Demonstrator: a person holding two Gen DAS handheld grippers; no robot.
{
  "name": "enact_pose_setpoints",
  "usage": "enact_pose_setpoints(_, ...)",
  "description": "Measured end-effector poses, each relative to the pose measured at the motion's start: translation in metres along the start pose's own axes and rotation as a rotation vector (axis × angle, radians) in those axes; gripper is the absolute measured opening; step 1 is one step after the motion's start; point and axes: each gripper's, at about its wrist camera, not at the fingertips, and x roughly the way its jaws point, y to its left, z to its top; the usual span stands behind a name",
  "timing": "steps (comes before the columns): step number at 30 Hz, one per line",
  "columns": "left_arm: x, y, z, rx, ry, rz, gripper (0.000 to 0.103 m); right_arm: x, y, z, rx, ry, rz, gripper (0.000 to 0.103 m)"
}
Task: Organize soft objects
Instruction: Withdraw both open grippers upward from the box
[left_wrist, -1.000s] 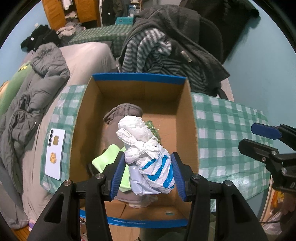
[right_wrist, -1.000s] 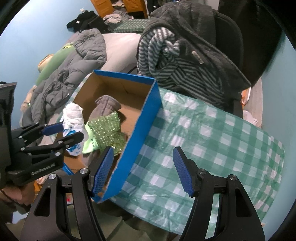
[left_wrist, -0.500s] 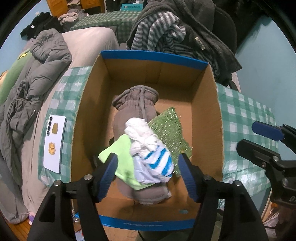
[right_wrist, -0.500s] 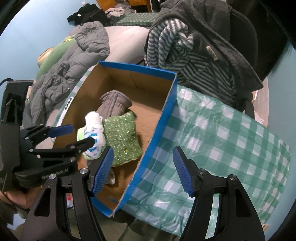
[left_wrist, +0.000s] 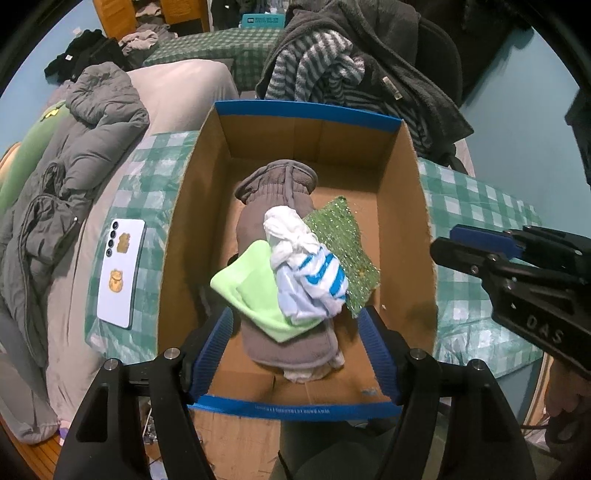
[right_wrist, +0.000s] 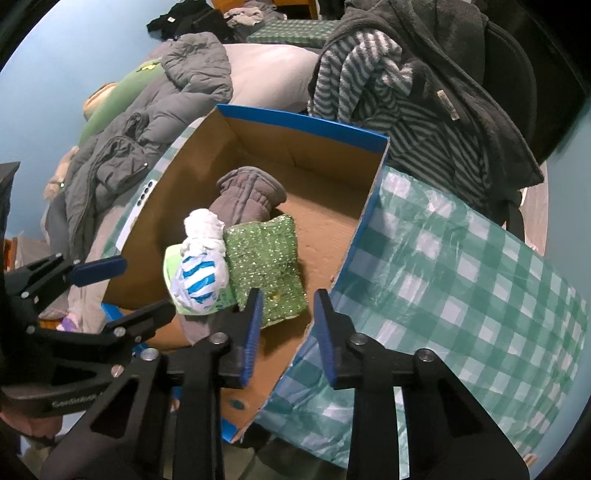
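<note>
Frame centre: the knotted plastic bag (left_wrist: 308, 273) rests atop the grey mitten (left_wrist: 280, 206) inside the cardboard box (left_wrist: 306, 110), my left gripper (left_wrist: 299, 350) spread wide and empty below it, my right gripper (right_wrist: 286, 325) half-open astride the box's near wall, holding nothing.
</note>
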Motion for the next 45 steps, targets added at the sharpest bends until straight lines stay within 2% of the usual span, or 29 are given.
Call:
enact_pose_setpoints(4, -0.013, -0.002, -0.006, 0.004, -0.023, 0.000, 0.072, -0.005, 0.003, -0.004, -0.006, -0.001, 0.010, 0.021)
enact_pose_setpoints(16, -0.051, -0.010, -0.007, -0.008, -0.076, -0.035, 0.072, -0.034, 0.005, -0.020, -0.004, -0.010, 0.010, 0.021)
enact_pose_setpoints(22, -0.062, -0.019, -0.010, 0.002, -0.084, -0.034, 0.074, -0.053, 0.007, -0.023, -0.015, -0.036, 0.002, 0.034)
enact_pose_setpoints(26, -0.065, -0.025, -0.010, 0.021, -0.083, -0.017, 0.075, -0.063, 0.007, -0.025, -0.011, -0.049, 0.003, 0.049)
enact_pose_setpoints(29, -0.069, -0.030, -0.010, 0.036, -0.088, -0.004, 0.075, -0.068, 0.005, -0.027, -0.005, -0.055, -0.002, 0.056)
enact_pose_setpoints(34, -0.077, -0.037, -0.012, 0.056, -0.105, 0.006, 0.075, -0.074, 0.000, -0.031, 0.013, -0.053, -0.009, 0.062)
enact_pose_setpoints(45, -0.088, -0.052, -0.006, 0.078, -0.132, 0.022, 0.077, -0.091, -0.026, -0.042, 0.085, -0.064, -0.024, 0.064)
